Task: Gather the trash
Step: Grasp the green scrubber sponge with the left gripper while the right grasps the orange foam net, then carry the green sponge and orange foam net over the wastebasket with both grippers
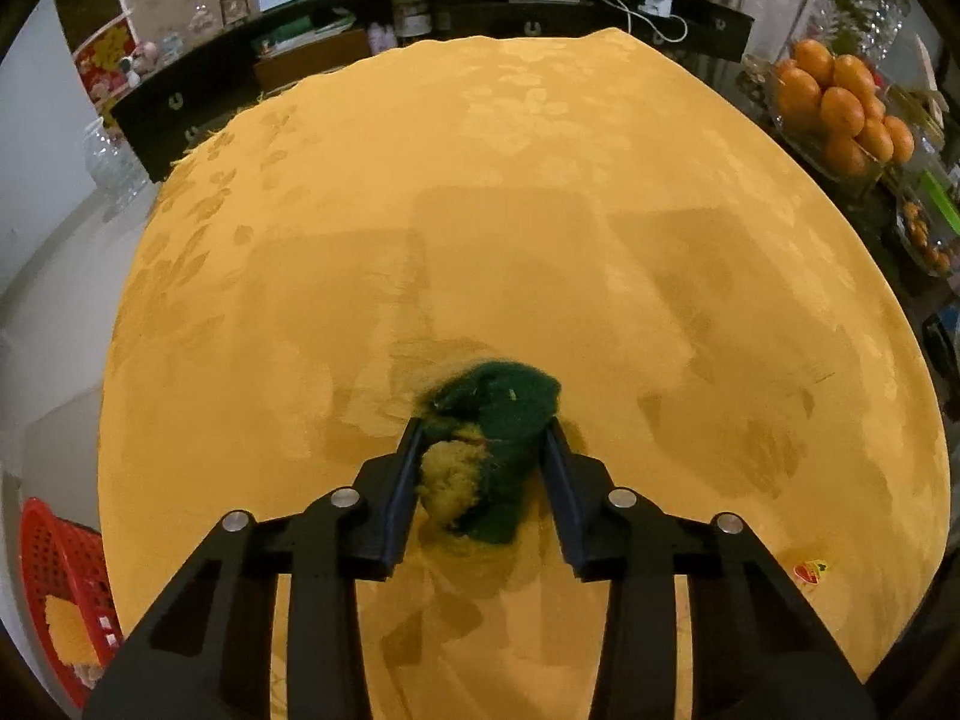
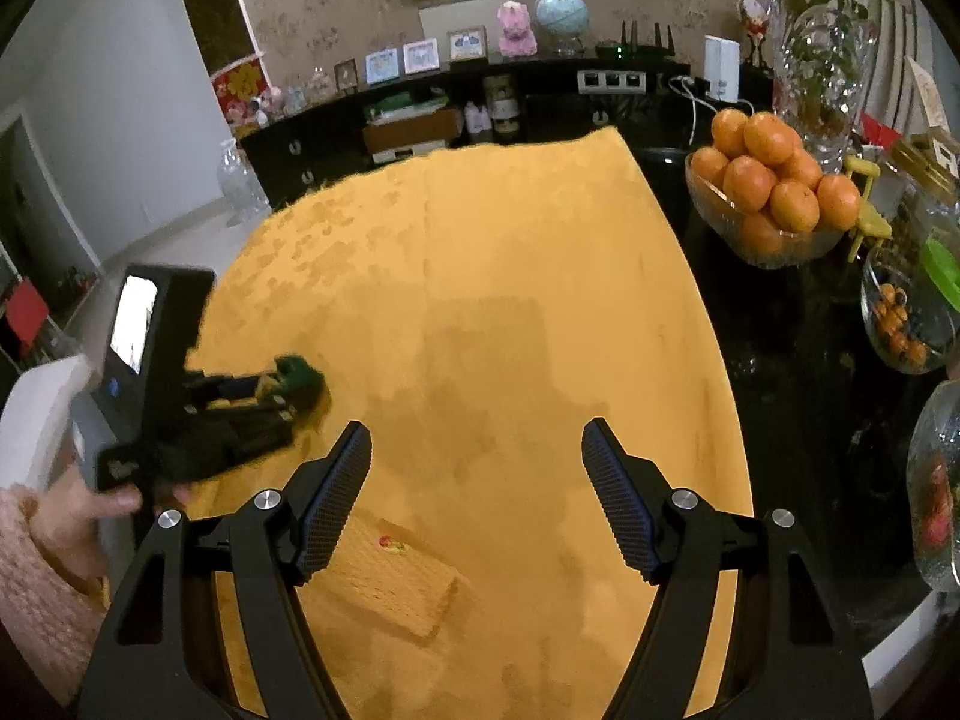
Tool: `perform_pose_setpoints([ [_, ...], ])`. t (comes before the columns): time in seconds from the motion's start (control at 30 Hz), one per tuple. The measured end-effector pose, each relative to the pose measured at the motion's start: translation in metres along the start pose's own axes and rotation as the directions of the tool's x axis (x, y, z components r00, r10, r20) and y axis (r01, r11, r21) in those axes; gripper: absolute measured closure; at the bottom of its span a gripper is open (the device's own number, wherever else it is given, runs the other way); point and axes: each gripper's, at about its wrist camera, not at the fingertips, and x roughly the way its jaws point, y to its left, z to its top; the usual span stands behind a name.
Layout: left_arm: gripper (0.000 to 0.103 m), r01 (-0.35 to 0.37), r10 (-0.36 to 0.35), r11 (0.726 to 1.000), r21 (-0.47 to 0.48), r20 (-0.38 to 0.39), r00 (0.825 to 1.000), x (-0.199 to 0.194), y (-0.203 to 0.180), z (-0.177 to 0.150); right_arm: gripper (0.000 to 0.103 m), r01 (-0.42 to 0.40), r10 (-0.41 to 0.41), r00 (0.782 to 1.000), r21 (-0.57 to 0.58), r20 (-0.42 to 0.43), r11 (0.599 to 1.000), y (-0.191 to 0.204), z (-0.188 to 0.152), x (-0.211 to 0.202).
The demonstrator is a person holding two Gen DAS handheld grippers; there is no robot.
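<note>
**One worn scouring pad caught in the left gripper**

One soft item sits at the centre of the left wrist view: a scouring sponge (image 1: 489,450), dark green abrasive face on top, yellow foam showing at its near left edge. It looks light, squashy and frayed, so it should deform rather than slip, and the sensible hold is across its short width, where the rough faces give friction. The left gripper (image 1: 485,432) has its jaws drawn in against both sides of the sponge, which is pinched just over the yellow-clothed bench (image 1: 600,180). A small fruit sticker (image 1: 810,572) lies on the cloth to the right, and a red basket (image 1: 54,564) shows past the bench's left edge.

From the right wrist view, the same sponge (image 2: 297,378) appears blurred at the tip of the left gripper (image 2: 294,387), held by a hand (image 2: 90,510) in a pink sleeve. The right gripper (image 2: 477,438) is spread wide and empty above the cloth, with the sticker (image 2: 391,543) just below its left finger.
</note>
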Motion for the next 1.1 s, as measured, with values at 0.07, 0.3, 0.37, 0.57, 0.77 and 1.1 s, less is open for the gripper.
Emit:
perform_pose_setpoints([
  [0.07,0.067,0.010,-0.010,1.000,-0.007,0.009,1.000,-0.004,0.002,-0.001,0.033,-0.015,0.014,1.000,-0.009,-0.024,1.000,-0.001,-0.004,0.005],
  [0.3,0.067,0.046,-0.043,0.998,-0.048,0.074,0.996,-0.035,0.016,-0.002,0.033,-0.084,0.076,0.994,-0.109,-0.079,0.990,0.011,-0.019,0.014],
  [0.37,0.067,0.054,-0.048,0.997,-0.061,0.094,0.994,-0.045,0.022,-0.003,0.033,-0.106,0.092,0.991,-0.147,-0.100,0.983,0.019,-0.024,0.018],
  [0.57,0.067,0.050,-0.039,0.995,-0.085,0.126,0.991,-0.065,0.037,-0.009,0.033,-0.168,0.117,0.976,-0.288,-0.185,0.943,0.052,-0.042,0.036],
  [0.77,0.067,0.030,-0.013,0.993,-0.110,0.154,0.988,-0.083,0.058,-0.019,0.038,-0.147,0.058,0.967,-0.354,-0.248,0.924,0.062,-0.052,0.057],
  [1.1,0.067,-0.013,0.045,0.985,-0.170,0.182,0.982,-0.104,0.098,-0.032,0.066,-0.141,0.054,0.965,-0.333,-0.257,0.932,0.066,-0.053,0.061],
])
